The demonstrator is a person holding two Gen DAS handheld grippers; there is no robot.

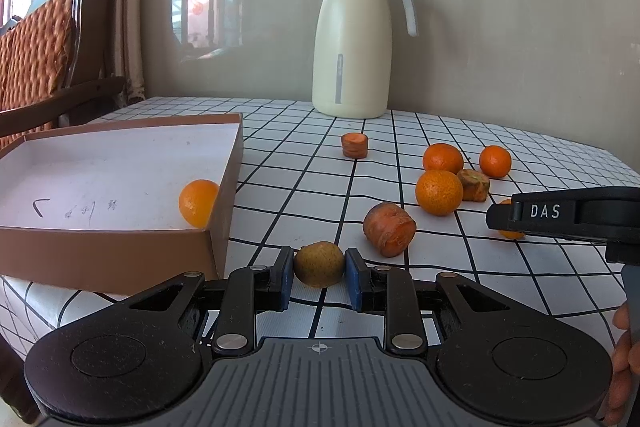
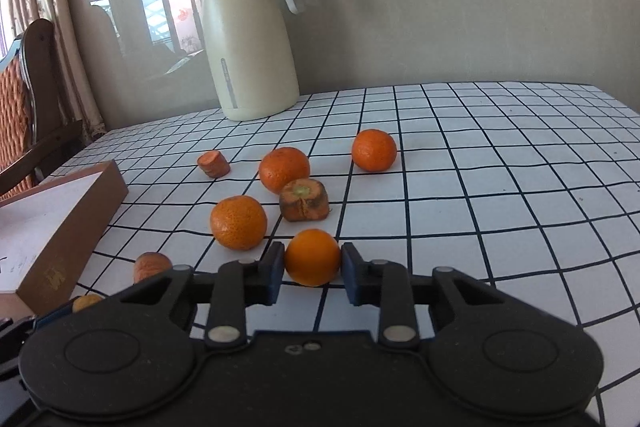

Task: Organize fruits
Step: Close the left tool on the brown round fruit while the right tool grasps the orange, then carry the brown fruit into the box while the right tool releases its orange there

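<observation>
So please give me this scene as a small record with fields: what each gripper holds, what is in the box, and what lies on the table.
left gripper: shut on a small yellow-green round fruit
right gripper: shut on a small round orange mandarin
brown cardboard box with white inside: one orange mandarin in its near right corner
loose mandarins on checked tablecloth: three
carrot chunks: three
background: cream thermos jug with grey lid
</observation>
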